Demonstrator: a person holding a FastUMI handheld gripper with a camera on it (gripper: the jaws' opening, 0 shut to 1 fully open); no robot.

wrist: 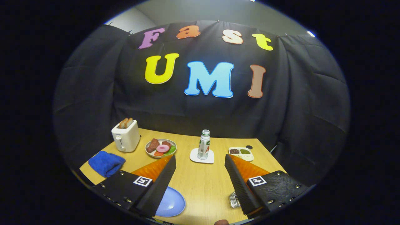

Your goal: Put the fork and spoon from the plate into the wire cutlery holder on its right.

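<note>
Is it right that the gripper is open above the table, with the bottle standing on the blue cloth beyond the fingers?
Not quite. In the gripper view the open gripper is right, but the bottle stands on a white coaster; the blue cloth lies apart, near the toaster.

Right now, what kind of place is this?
Likely a staged breakfast table in a recording booth: a toaster with bread, a plate of food, a bottle. The open gripper holds nothing.

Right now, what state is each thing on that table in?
Gripper: open, fingers apart above the table, holding nothing.
Toaster: upright, two slices sticking up.
Bottle: upright on a white coaster, cap on.
Food plate: loaded with food.
Blue plate: partly hidden by a finger.
Blue cloth: folded.
Tray: filled compartments.
</note>
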